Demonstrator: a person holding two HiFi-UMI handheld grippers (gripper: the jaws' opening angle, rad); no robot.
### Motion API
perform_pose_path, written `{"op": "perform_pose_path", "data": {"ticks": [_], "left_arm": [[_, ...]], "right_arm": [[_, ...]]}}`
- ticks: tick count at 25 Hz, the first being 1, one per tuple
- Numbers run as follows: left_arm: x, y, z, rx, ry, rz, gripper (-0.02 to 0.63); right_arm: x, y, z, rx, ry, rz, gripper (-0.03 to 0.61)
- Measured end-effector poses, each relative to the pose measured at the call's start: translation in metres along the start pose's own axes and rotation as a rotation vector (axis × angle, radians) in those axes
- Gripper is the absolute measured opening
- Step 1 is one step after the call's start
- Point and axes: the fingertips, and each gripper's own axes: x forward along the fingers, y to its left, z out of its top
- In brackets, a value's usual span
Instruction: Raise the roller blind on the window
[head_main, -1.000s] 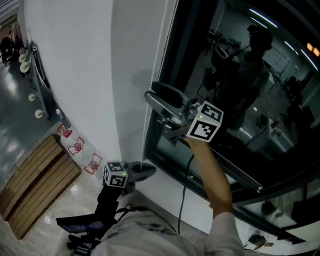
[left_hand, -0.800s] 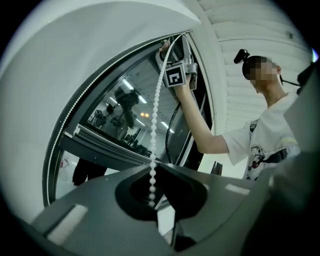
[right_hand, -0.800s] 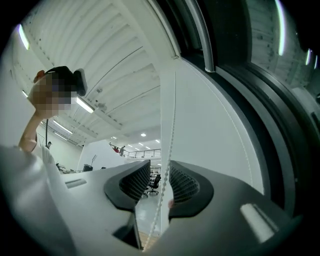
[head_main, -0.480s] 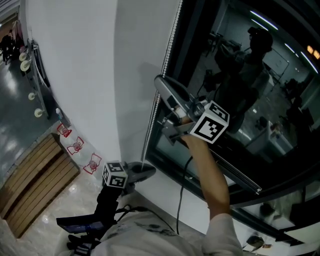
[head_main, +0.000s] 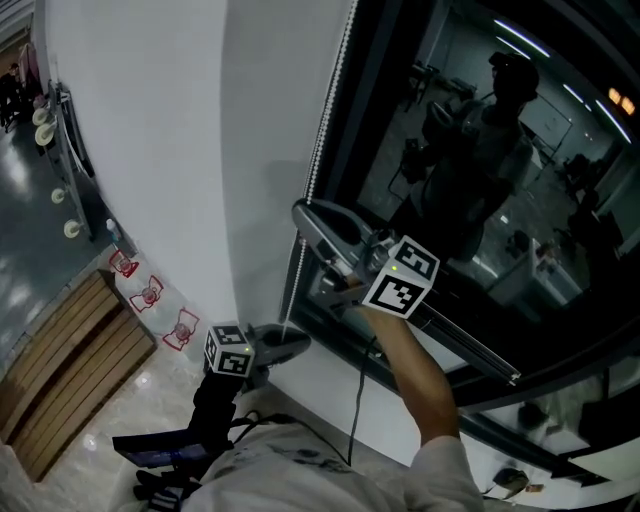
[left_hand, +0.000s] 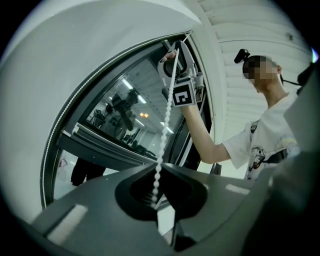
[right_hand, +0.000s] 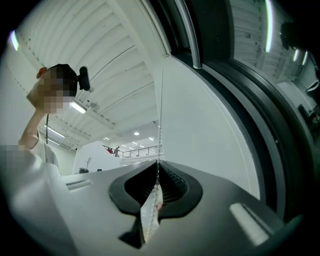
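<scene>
Hand over hand at the window (head_main: 480, 150): the right claw (head_main: 305, 220), raised against the dark frame, has just been closing its jaws and now stands clenched on the white bead chain (head_main: 326, 118) that hangs down the frame's left edge, beside the pale wall. Its own camera shows the chain (right_hand: 160, 125) running straight into the pinch of the right claw (right_hand: 157, 182). Lower down, near the person's waist, the left claw (head_main: 298, 340) is clamped on the same chain; from the left claw (left_hand: 155, 197) the beads (left_hand: 165, 120) climb in a line to the gripper above. The roller blind itself cannot be made out here. It is probably rolled or hanging above the edge of the head view, since the glass in sight looks bare. The step in hand appears to be a fresh high grip for another pull. Next, the lower claw likely must let go so the upper one can draw the chain downward, keeping the pull in line with the chain.
</scene>
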Motion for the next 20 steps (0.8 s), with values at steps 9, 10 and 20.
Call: {"op": "perform_pose_path", "data": {"ticks": [9, 10, 20], "left_arm": [[0.003, -0.002, 0.001, 0.008, 0.01, -0.01, -0.002], [0.003, -0.003, 0.002, 0.009, 0.012, -0.011, -0.002], [0.005, -0.003, 0.005, 0.017, 0.019, -0.013, -0.002]], "right_arm": [[-0.02, 0.0, -0.054, 0.035, 0.076, -0.038, 0.014], [-0.022, 0.001, -0.059, 0.039, 0.082, -0.041, 0.014], [-0.043, -0.003, -0.122, 0.093, 0.175, -0.076, 0.014]]}}
